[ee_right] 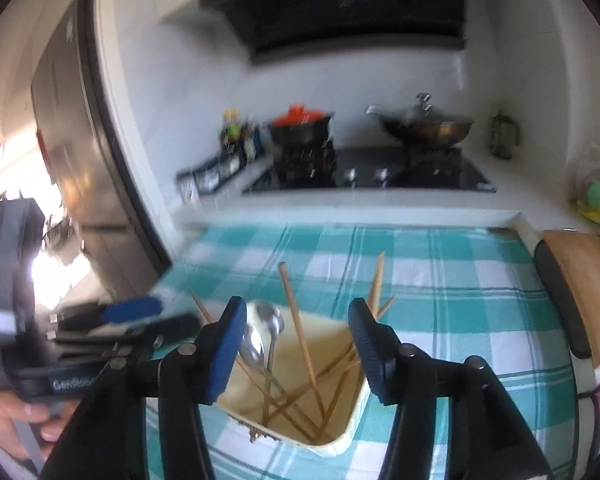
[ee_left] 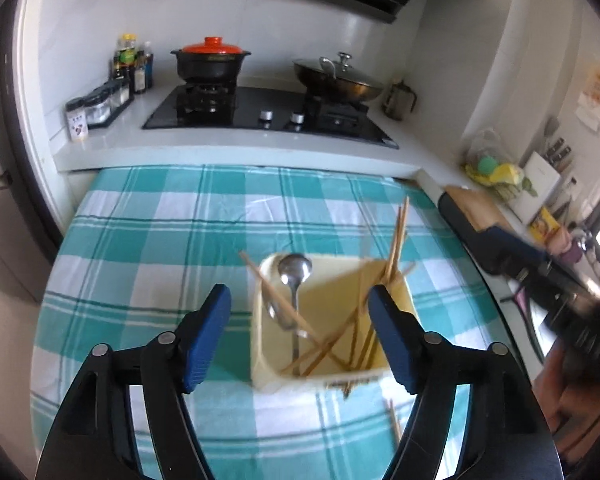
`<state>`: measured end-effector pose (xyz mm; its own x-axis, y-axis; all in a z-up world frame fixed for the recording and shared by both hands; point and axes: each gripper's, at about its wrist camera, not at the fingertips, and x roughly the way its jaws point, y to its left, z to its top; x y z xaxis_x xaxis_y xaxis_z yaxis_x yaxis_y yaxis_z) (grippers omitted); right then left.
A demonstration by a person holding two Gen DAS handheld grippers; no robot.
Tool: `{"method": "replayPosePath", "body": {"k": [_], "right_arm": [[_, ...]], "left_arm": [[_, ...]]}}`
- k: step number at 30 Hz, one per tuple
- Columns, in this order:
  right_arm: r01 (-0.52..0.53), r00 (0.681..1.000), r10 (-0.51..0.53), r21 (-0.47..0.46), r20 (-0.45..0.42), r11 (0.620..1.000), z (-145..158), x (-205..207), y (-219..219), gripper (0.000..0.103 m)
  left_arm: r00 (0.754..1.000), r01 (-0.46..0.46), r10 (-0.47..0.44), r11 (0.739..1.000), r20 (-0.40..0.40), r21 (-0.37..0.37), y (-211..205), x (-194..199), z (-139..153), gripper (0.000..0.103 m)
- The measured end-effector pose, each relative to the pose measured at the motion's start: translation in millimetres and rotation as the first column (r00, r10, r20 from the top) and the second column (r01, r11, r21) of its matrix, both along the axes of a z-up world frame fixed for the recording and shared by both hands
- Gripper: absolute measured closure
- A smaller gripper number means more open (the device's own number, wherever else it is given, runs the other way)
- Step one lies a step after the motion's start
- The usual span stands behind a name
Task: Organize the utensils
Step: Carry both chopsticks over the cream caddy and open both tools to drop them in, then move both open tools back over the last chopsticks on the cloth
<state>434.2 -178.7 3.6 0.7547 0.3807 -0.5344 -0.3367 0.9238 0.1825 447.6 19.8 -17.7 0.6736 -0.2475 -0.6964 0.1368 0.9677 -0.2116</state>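
Note:
A cream square holder point(ee_left: 262, 376) point(ee_right: 346, 438) stands on the teal checked tablecloth. It holds several wooden chopsticks point(ee_left: 396, 240) point(ee_right: 296, 324) and two metal spoons point(ee_left: 295, 270) point(ee_right: 270, 320), all leaning at angles. One chopstick point(ee_left: 394, 420) lies on the cloth beside the holder. My left gripper point(ee_left: 300, 300) is open and empty just above the holder. My right gripper point(ee_right: 298, 316) is open and empty above the holder too. The left gripper shows at the left of the right wrist view point(ee_right: 132, 312). The right gripper's body shows blurred at the right of the left wrist view point(ee_left: 540, 264).
A gas hob point(ee_left: 268, 114) behind the table carries a black pot with a red lid point(ee_left: 210, 60) and a lidded wok point(ee_left: 338, 78). Condiment bottles point(ee_left: 134, 66) stand at the left. A wooden cutting board point(ee_right: 584, 280) lies to the right.

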Motion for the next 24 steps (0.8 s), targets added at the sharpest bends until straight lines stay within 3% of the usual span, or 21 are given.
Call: {"method": "replayPosePath", "body": {"k": [4,7,11,13,15,18,24], "right_arm": [[0.026,0.999,-0.025,-0.044,0.031,0.999,11.8,-29.6,-22.1,0.048],[0.024,1.000,-0.024,-0.121,0.006,0.992,-3.7,-57.5,-40.7,0.048],[0.038,0.997,-0.051,-0.210,-0.056,0.977,-61.7,-101.8,-69.8,0.048],[0.040,0.988,-0.073,-0.232,-0.133,0.972,-102.0,-119.0,-84.2,0.048],[0.057,0.974,-0.111,-0.264,-0.195,0.963,-143.9,-137.2,-97.0,0.048],[0.094,0.957,-0.168,-0.300,-0.234,0.949,-182.3,-160.6,-110.4,0.048],[0.153,0.948,-0.232,-0.326,-0.219,0.933,-199.4,-179.8,-119.9,0.048]], "left_arm": [[0.999,0.036,-0.035,0.998,-0.027,0.051,8.9,-34.2,-1.3,0.017],[0.996,0.075,-0.068,0.990,-0.062,0.116,6.4,-69.7,-20.0,0.011],[0.992,0.076,-0.060,0.986,-0.109,0.151,-3.8,-114.5,-72.3,0.011],[0.993,0.040,-0.023,0.989,-0.119,0.142,-12.6,-134.5,-105.4,0.011],[0.992,0.009,0.007,0.991,-0.122,0.134,-22.1,-146.7,-133.0,0.011],[0.992,-0.008,0.028,0.987,-0.124,0.158,-40.5,-154.2,-164.1,0.011],[0.993,0.001,0.026,0.975,-0.119,0.222,-60.7,-152.1,-189.6,0.011]]}}
